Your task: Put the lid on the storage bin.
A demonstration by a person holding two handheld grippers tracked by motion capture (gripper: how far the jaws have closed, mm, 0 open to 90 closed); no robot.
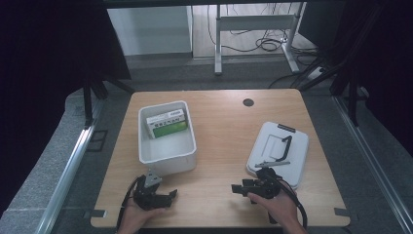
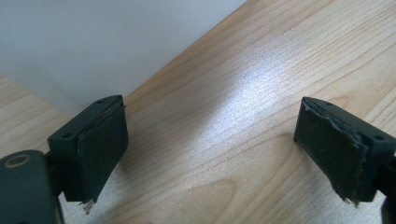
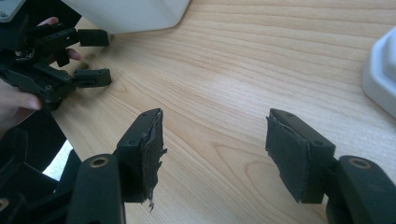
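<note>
A white open bin (image 1: pixel 146 155) stands on the left half of the wooden table, with a green and white box (image 1: pixel 168 123) lying in its far end. A white lid with a black handle (image 1: pixel 278 152) lies flat on the right. My left gripper (image 1: pixel 172 194) rests near the front edge just below the bin, jaws open and pointing right over bare wood (image 2: pixel 210 154). My right gripper (image 1: pixel 237 188) sits in front of the lid, jaws open and pointing left, with nothing between them (image 3: pixel 215 154). The bin wall (image 2: pixel 93 42) rises close to my left gripper.
The right gripper view takes in the left gripper (image 3: pixel 91 58) with a hand on it, the bin's corner (image 3: pixel 135 11) and the lid's edge (image 3: pixel 380 65). A round dark grommet (image 1: pixel 248 102) sits at the table's far edge. Bare wood lies between the two grippers.
</note>
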